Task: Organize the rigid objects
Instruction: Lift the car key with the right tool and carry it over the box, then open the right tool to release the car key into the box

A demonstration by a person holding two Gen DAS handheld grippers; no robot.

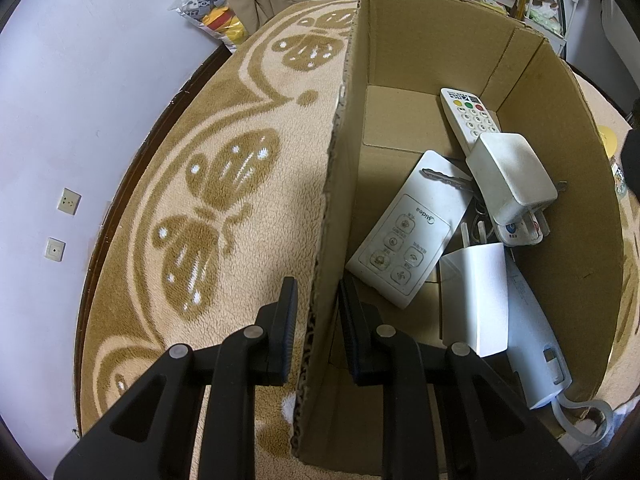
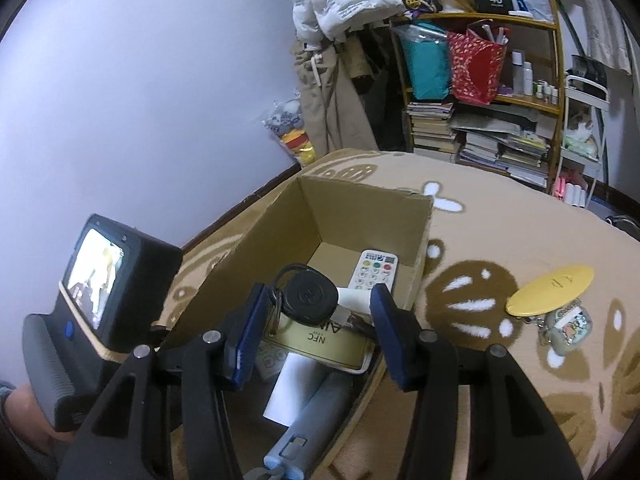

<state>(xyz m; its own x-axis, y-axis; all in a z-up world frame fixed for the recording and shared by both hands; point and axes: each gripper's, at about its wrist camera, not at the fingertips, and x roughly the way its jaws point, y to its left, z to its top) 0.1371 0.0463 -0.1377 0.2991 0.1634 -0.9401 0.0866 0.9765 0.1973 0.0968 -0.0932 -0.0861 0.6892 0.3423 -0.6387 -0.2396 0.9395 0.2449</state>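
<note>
Beige carpet [image 1: 224,128] with brown butterfly shapes fills the floor, a lilac wall behind it and a crowded bookshelf [image 2: 480,120] at the far right. On it stands the cardboard box [image 1: 560,216], and the left tongs [image 1: 316,312] straddle its near left wall, one finger outside, one inside, close to the cardboard but seemingly not quite clamped — they look placed to steady the box. Inside lie a white Midea remote [image 1: 408,228], a keypad remote [image 1: 468,116] at the far end, a white adapter [image 1: 512,180] and a white charger [image 1: 476,296]. Over the box the right tongs [image 2: 316,316] stand spread wide, and a black car key fob [image 2: 308,298] sits between them, against the left finger; whether it hangs there or rests on the pile below, I cannot tell. My read: the key is going in. To do it well, keep those fingers spread, lift straight up clear of the fob's ring, and keep the box pinned so it does not slide. Out on the carpet to the right, a yellow oval lid [image 2: 550,290] and a small keychain case [image 2: 568,326] lie touching, well apart from the box — likely next.
</note>
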